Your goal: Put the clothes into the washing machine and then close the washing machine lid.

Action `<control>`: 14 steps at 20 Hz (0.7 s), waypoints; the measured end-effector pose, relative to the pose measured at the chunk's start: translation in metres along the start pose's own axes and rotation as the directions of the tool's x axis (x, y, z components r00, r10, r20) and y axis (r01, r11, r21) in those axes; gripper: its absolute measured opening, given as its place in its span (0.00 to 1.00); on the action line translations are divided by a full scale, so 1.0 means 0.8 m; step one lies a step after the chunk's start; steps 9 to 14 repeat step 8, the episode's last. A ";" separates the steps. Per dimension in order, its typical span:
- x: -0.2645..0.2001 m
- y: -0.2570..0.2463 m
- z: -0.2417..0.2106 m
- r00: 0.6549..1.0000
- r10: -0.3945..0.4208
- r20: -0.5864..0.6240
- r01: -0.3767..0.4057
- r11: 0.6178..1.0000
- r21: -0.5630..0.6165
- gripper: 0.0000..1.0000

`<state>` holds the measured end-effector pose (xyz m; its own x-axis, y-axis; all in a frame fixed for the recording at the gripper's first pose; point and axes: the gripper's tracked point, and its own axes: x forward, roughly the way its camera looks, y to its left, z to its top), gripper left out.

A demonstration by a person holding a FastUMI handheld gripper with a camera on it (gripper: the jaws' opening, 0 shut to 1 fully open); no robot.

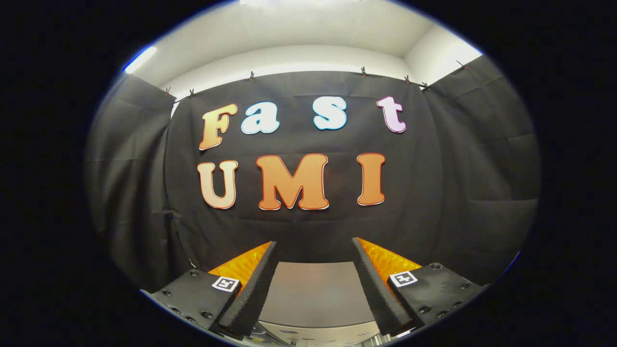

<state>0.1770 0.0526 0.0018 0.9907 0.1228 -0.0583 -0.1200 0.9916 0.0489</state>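
Gripper (313,243): jaws spread wide apart, nothing between them, pointing level toward booth wall.

Washing machine (315,294): grey flat top surface showing between and below fingers (253,294), lighter front edge nearest camera (lid state cannot tell from this angle). Clothes: location cannot tell.

Black cloth wall (462,183): beyond fingers, hung by small clips along top edge, wrapping both sides.

White wall and ceiling (308,33): above cloth, farthest.

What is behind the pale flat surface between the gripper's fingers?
Behind the pale flat surface, the black cloth wall rises toward the white ceiling. The gripper is open, nothing between its fingers. Whatever lies under that surface is covered, so its contents cannot be seen.
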 end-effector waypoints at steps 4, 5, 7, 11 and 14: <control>-0.005 0.004 0.001 1.000 0.026 0.007 -0.026 1.000 -0.002 0.97; -0.005 -0.001 0.002 1.000 0.025 0.011 -0.025 1.000 -0.009 0.97; -0.008 -0.002 0.004 1.000 0.021 0.015 -0.021 1.000 -0.009 0.97; -0.009 0.000 0.006 1.000 0.023 0.018 -0.023 1.000 -0.004 0.97; -0.009 0.000 0.006 1.000 0.023 0.018 -0.023 1.000 -0.004 0.97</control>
